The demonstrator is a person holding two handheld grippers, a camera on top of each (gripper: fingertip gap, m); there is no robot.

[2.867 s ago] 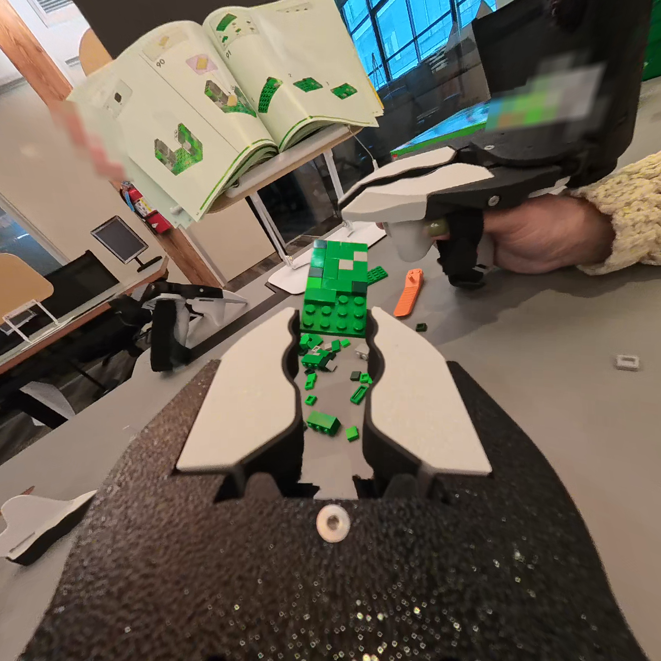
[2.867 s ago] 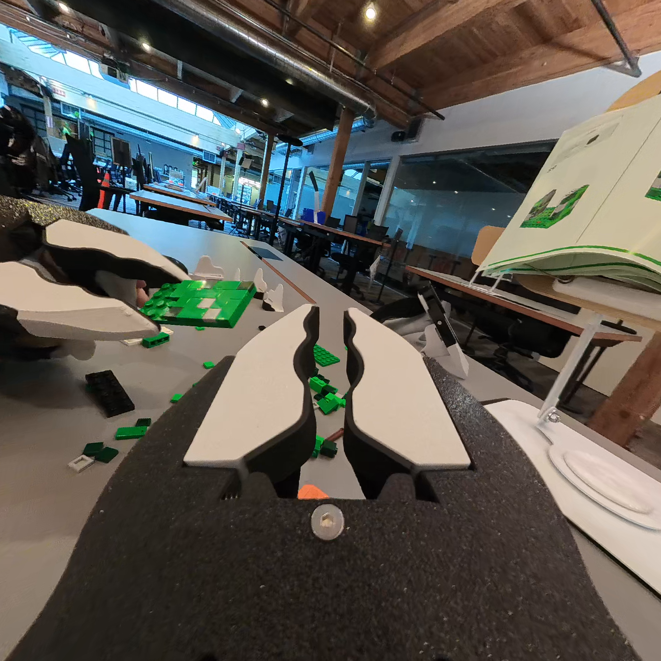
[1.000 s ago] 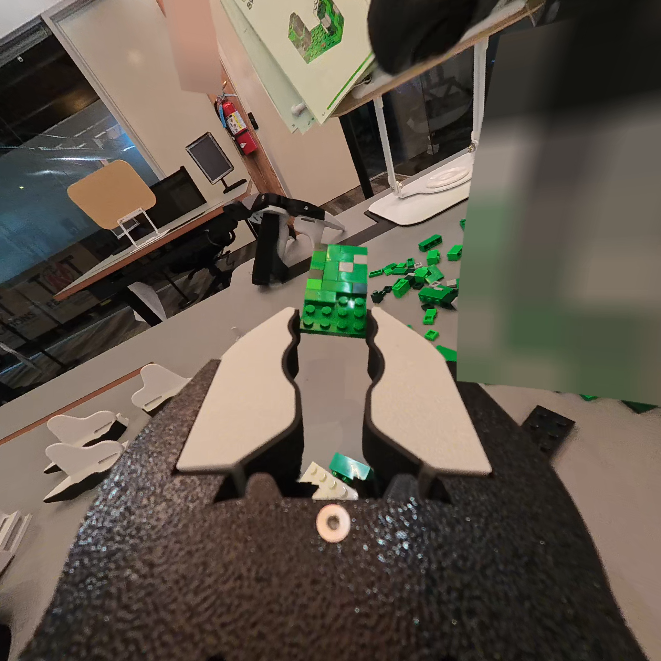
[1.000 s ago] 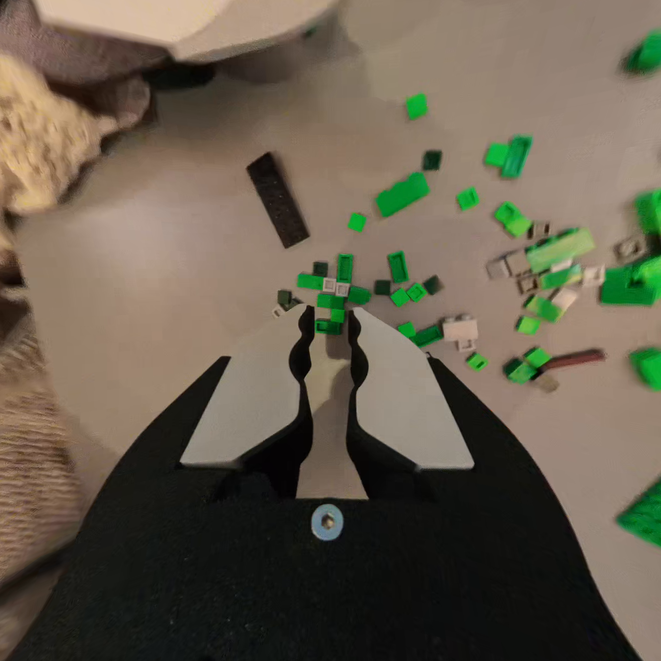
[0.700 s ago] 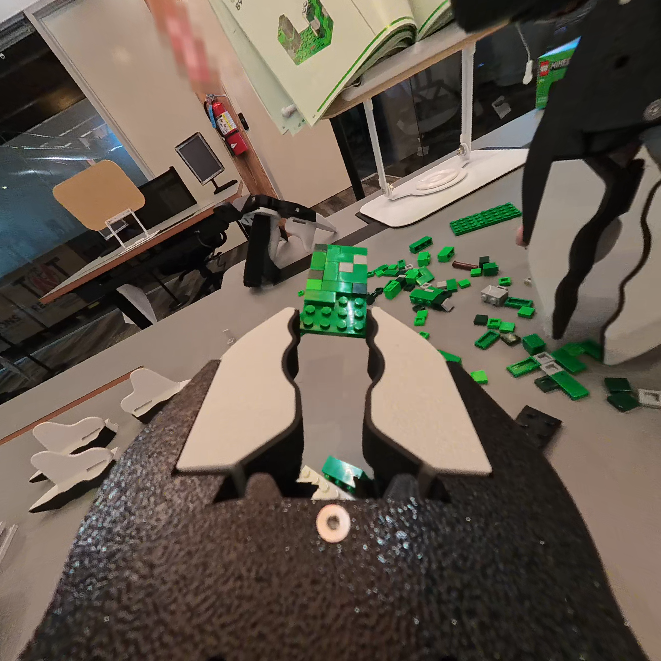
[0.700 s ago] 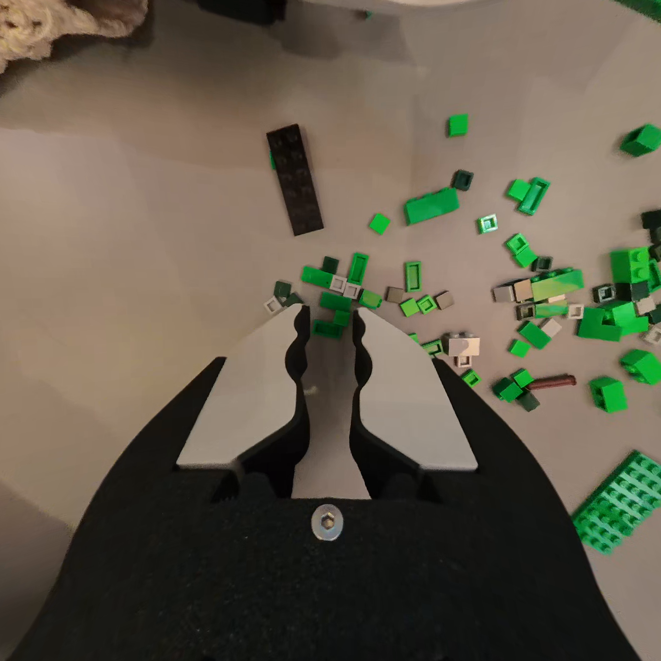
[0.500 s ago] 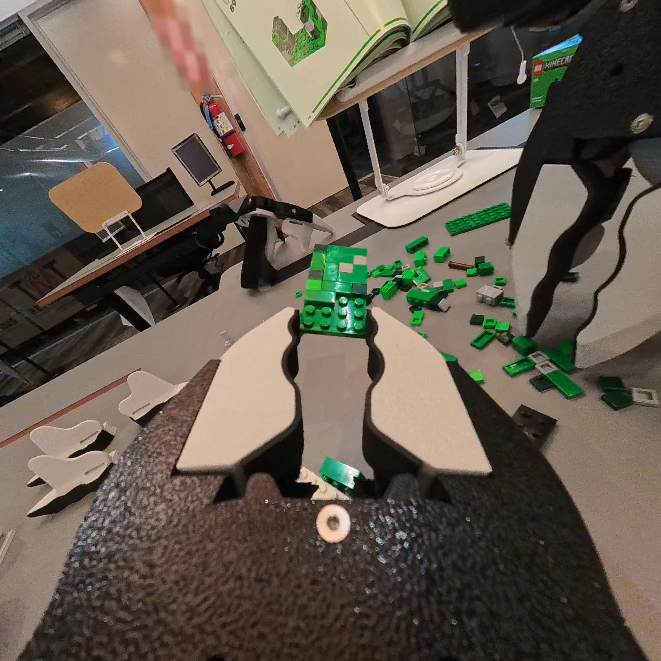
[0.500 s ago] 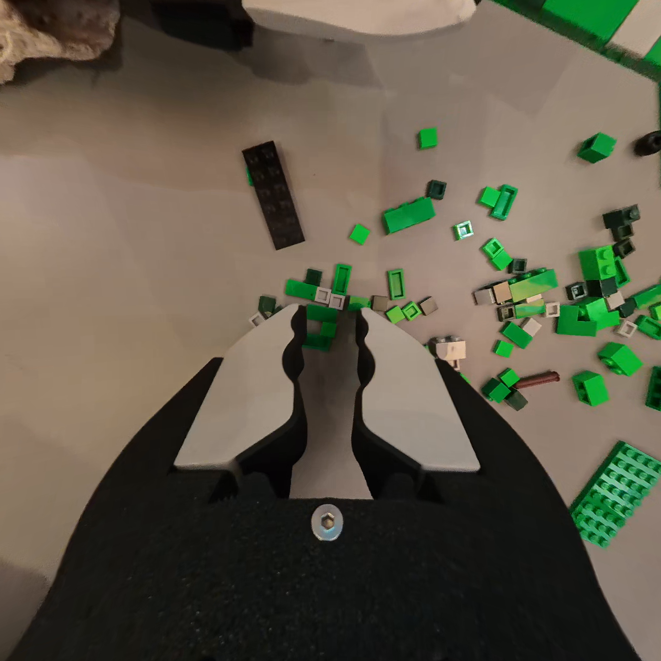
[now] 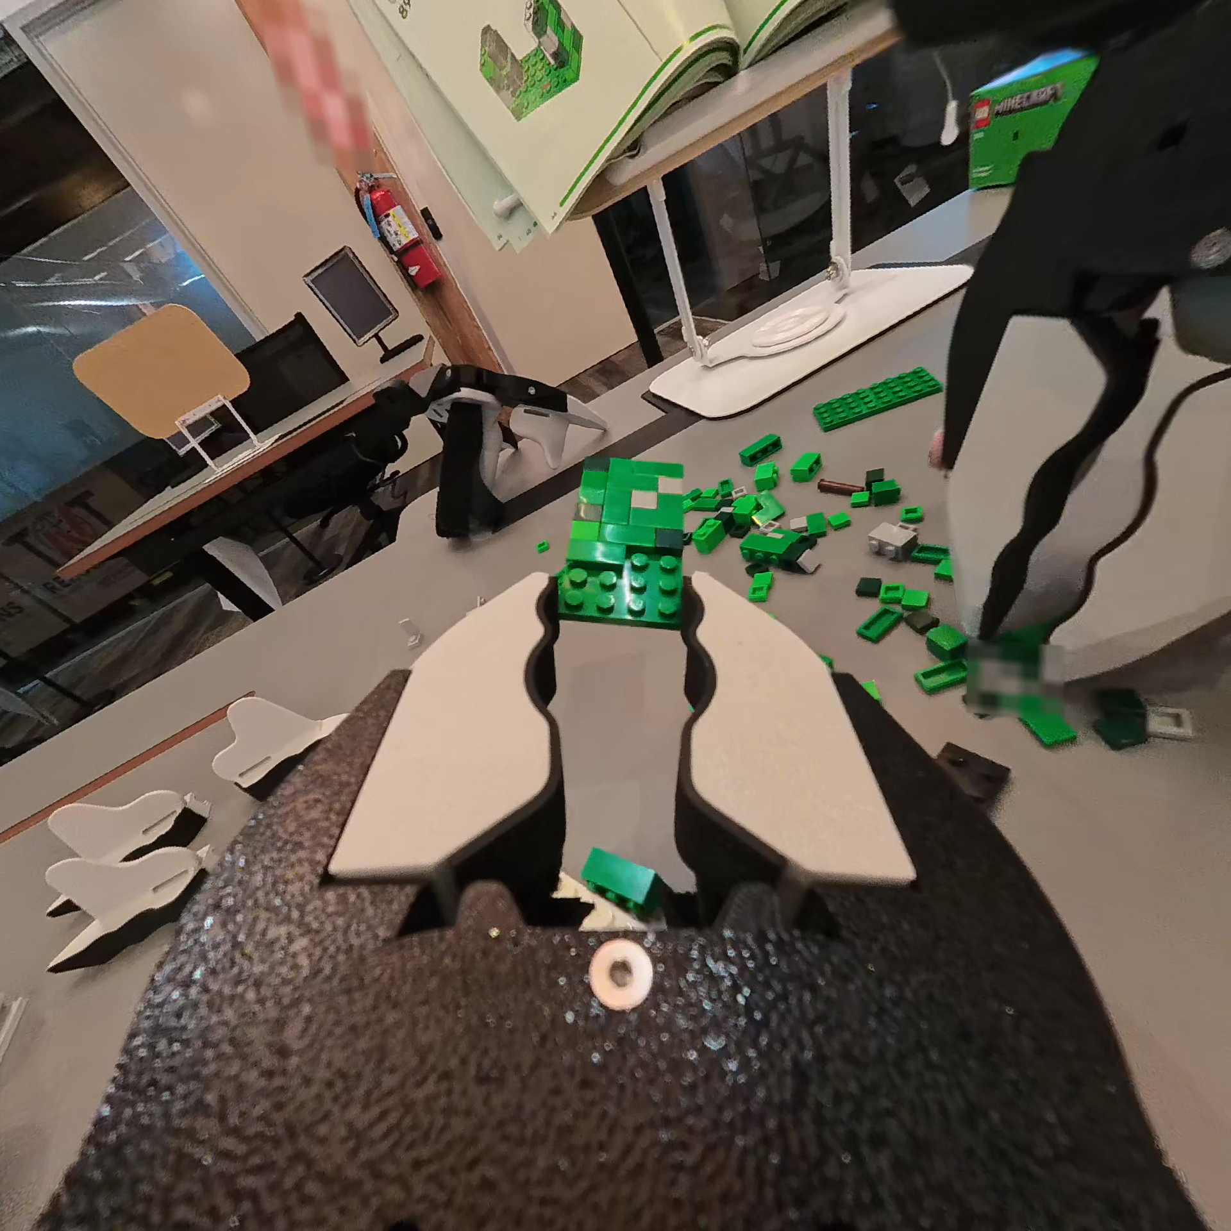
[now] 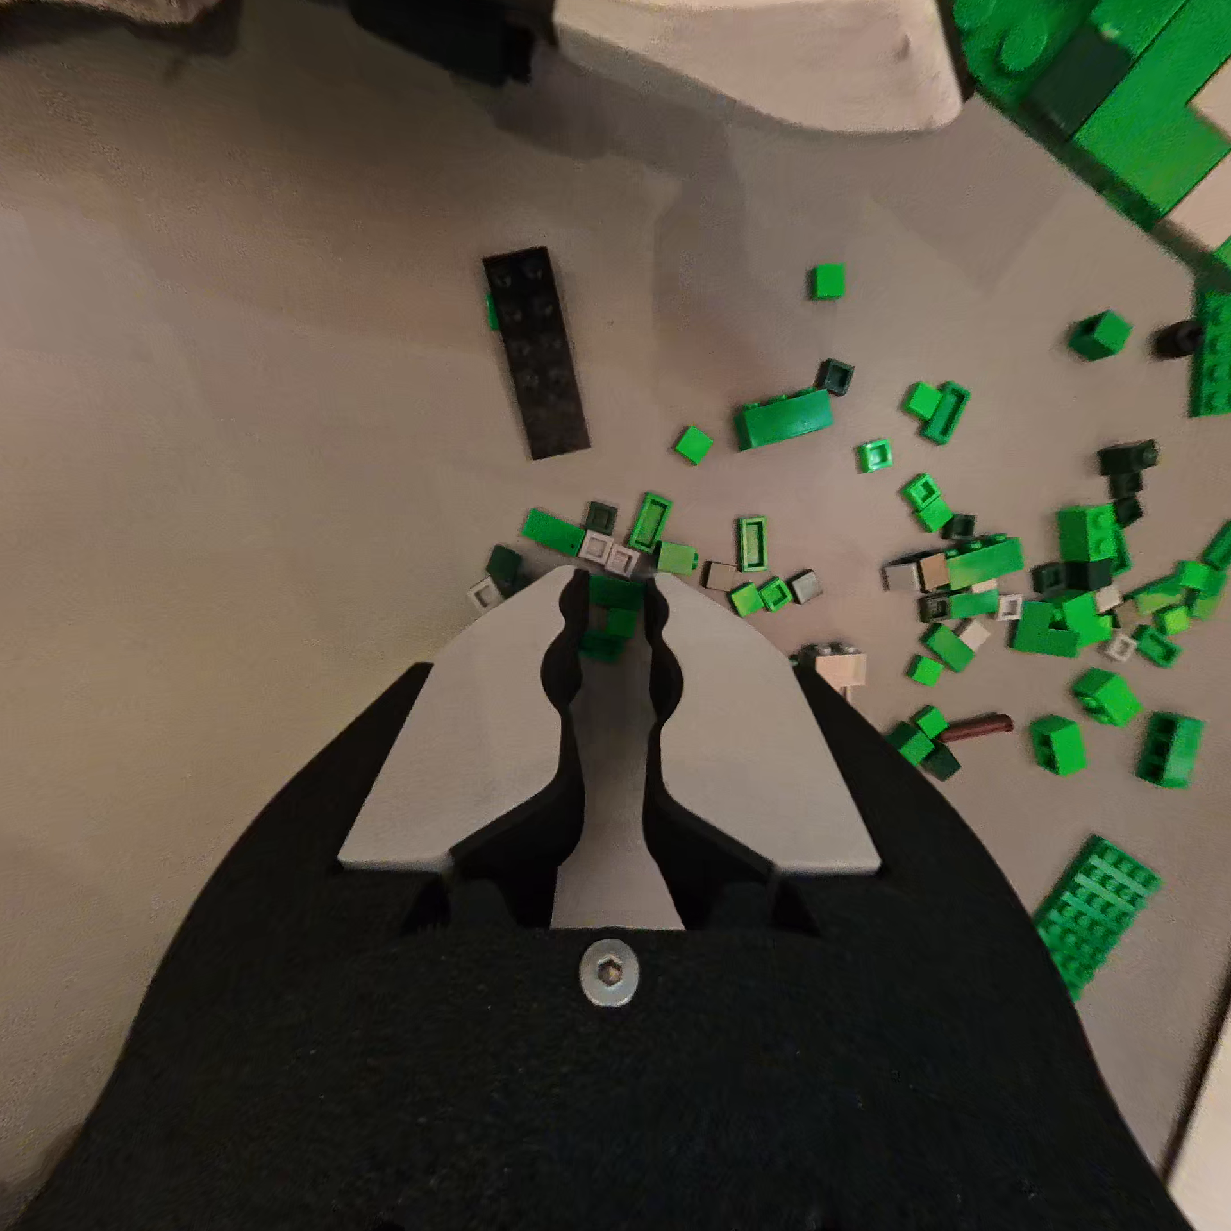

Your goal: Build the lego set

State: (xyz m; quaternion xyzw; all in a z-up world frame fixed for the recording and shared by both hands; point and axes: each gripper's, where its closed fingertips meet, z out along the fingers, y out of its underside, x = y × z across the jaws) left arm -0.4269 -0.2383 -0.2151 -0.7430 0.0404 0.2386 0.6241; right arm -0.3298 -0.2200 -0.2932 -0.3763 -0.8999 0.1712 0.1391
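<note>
My left gripper (image 9: 621, 589) is shut on the near edge of a flat green lego assembly (image 9: 629, 526) with grey and dark tiles, and holds it level above the grey table. The assembly also shows at the top right of the right wrist view (image 10: 1132, 100). My right gripper (image 10: 616, 578) points straight down into a scatter of small green and grey pieces (image 10: 753, 566). Its jaws stand narrow, against both sides of a small green piece (image 10: 609, 616) lying on the table. In the left wrist view its tips (image 9: 999, 639) touch the table to the right.
A black plate (image 10: 536, 353) lies left of the scatter and a green studded plate (image 10: 1092, 912) at the right. An open instruction booklet (image 9: 599, 86) rests on a white stand (image 9: 799, 333). A spare gripper (image 9: 493, 433) and loose white finger parts (image 9: 126, 859) lie to the left.
My right gripper has swung from level to pointing down, dropped onto the pile, and narrowed its jaws around a small green piece. My left gripper still holds the assembly and has turned left.
</note>
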